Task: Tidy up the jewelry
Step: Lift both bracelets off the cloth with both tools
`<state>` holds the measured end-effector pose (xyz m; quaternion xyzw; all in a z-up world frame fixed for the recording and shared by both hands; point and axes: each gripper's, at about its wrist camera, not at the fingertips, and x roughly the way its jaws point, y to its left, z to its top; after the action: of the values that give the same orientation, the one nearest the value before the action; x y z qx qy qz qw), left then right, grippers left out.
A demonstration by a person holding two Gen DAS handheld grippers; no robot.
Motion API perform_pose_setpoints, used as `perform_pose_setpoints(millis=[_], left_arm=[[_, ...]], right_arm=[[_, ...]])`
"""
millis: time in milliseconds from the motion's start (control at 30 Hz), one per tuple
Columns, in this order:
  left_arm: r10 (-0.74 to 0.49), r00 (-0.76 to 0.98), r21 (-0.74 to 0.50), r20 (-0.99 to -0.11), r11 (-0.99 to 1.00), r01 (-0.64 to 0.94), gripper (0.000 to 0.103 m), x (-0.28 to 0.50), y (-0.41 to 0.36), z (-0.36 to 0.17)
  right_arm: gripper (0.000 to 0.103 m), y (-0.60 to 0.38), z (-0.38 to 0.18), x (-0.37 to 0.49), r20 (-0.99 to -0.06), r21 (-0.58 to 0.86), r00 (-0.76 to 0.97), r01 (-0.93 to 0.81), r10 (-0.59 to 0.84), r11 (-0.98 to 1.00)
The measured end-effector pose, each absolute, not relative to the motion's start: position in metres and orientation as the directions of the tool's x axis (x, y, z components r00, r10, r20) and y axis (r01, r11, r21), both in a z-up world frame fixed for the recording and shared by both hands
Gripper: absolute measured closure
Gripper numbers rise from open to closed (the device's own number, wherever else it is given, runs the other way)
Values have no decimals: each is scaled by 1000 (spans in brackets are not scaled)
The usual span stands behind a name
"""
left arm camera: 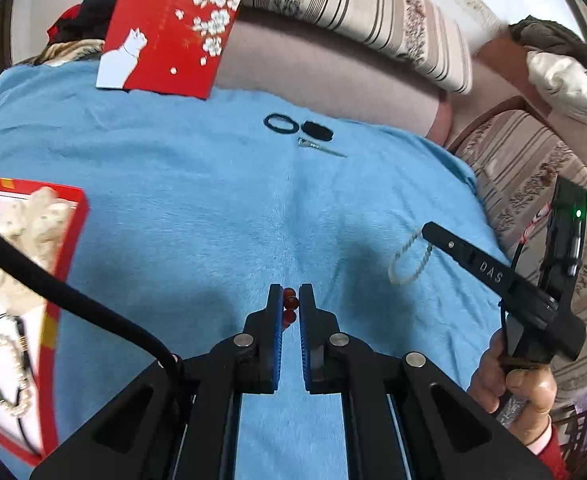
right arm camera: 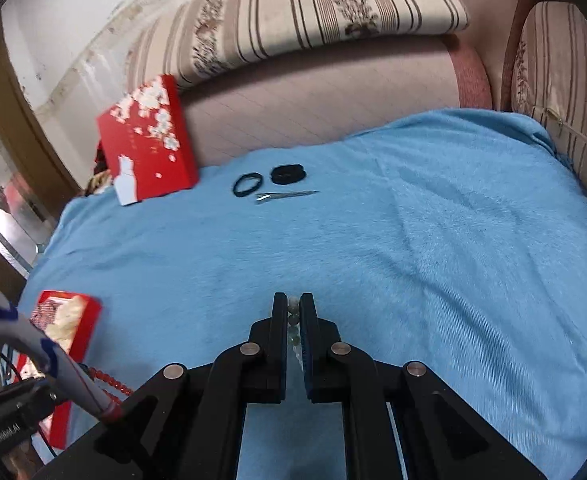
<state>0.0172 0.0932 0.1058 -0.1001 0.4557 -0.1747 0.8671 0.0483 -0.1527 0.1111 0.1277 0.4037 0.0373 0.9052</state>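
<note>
Hands tilt both tools steeply down over the fuzzy blue blanket. The left gripper has its black jaws clamped on a string of round dark-red beads, three showing between the pads. The right gripper is pinched on a strand of pale pearl-like beads, which hangs in a loop below its tip in the left view (a hand grips its handle). Ahead of both lie two black hair ties and one silver clip. Left of the tools sits one open red jewelry box holding pearls; its red lid leans against the striped sofa.
</note>
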Motion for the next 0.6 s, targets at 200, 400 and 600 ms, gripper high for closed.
perform_pose_setpoints(millis=[200, 400, 600], left_arm=[[-345, 566, -247, -749, 938, 245, 96, -11, 109, 130], [-279, 602, -164, -748, 957, 240, 96, -40, 112, 137], [-246, 605, -168, -757, 969, 183, 96, -58, 118, 138]], right_arm=[[97, -145, 103, 5, -741, 279, 643, 32, 194, 960], [97, -130, 104, -3, -736, 220, 655, -4, 169, 975], [97, -117, 99, -7, -745, 193, 644, -45, 176, 980]])
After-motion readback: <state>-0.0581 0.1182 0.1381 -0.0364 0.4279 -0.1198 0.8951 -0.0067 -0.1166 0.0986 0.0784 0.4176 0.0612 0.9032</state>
